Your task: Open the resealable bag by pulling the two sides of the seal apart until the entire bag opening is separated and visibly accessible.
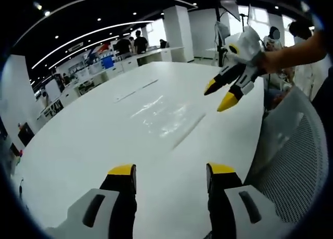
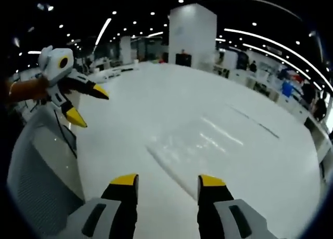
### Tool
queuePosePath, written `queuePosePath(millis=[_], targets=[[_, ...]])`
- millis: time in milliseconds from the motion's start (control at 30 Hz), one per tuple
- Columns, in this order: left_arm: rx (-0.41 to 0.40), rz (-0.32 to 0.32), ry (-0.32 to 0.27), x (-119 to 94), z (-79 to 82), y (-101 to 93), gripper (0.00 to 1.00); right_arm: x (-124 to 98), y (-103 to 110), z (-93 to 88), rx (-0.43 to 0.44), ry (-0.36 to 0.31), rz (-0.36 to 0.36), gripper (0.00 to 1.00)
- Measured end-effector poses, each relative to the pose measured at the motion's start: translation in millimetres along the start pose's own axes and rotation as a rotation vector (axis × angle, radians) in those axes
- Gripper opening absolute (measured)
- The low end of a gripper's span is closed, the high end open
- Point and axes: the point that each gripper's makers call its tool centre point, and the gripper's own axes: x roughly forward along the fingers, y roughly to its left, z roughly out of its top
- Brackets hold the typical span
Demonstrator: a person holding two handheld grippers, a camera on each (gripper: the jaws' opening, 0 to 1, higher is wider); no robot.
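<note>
A clear plastic bag (image 1: 161, 116) lies flat on the white table (image 1: 83, 145), well ahead of both tools and touched by neither. It is hard to make out: mostly glare and a few creases give it away, and the one firm line is the seal strip (image 1: 188, 130) along its near edge. Whether that seal is closed or parted cannot be told from here.

In the left gripper view, the left gripper (image 1: 170, 172) hangs over bare tabletop with its yellow-tipped jaws spread wide and nothing between them. The right gripper (image 1: 219, 94) comes in from the upper right, held by a hand (image 1: 270, 61), its jaws also apart and empty, above the table's far side.

In the right gripper view, the bag (image 2: 200, 140) shows again as a shiny patch just beyond the right gripper (image 2: 168, 180), the strip running diagonally toward the gap between the jaws. The left gripper (image 2: 88, 103) sits at the left, released.

A mesh chair back (image 1: 291, 161) cuts off the table's edge. Far desks and people are too blurred to describe.
</note>
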Motion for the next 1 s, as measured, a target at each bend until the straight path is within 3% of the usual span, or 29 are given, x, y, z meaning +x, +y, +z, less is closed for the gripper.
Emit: queuePosePath(millis=[133,200,467,600,767,867,1000], targets=[[-0.006,0.006,-0.015,-0.7,3.4,0.0,0.59,-7.7,1.1,-2.4,0.042,-0.019,-0.02,0.51],[0.0,0.012,-0.023,-2.0,4.8,-0.3,0.6,-13.9,-6.7,2.0,0.047,-0.063,-0.081,0.52],[-0.034,0.022,-0.066,-5.7,10.5,-2.9,0.7,-34.8,-11.6,2.5,0.11,-0.113,-0.148,0.62],[-0.056,0.06,-0.091,-11.7,16.3,-1.4,0.69,-47.2,-11.4,6.4,0.161,-0.152,-0.194,0.79],[-0.086,0.061,-0.135,-13.5,25.2,-2.7,0.8,-55.3,-5.7,5.6,0.199,-0.171,-0.19,0.82],[-0.092,0.055,-0.129,-12.8,24.2,-3.5,0.8,-54.7,3.0,5.7,0.26,-0.2,-0.153,0.82],[-0.117,0.046,-0.155,-13.2,26.8,-4.7,0.88,-53.2,5.7,-1.8,0.267,-0.188,-0.16,0.83]])
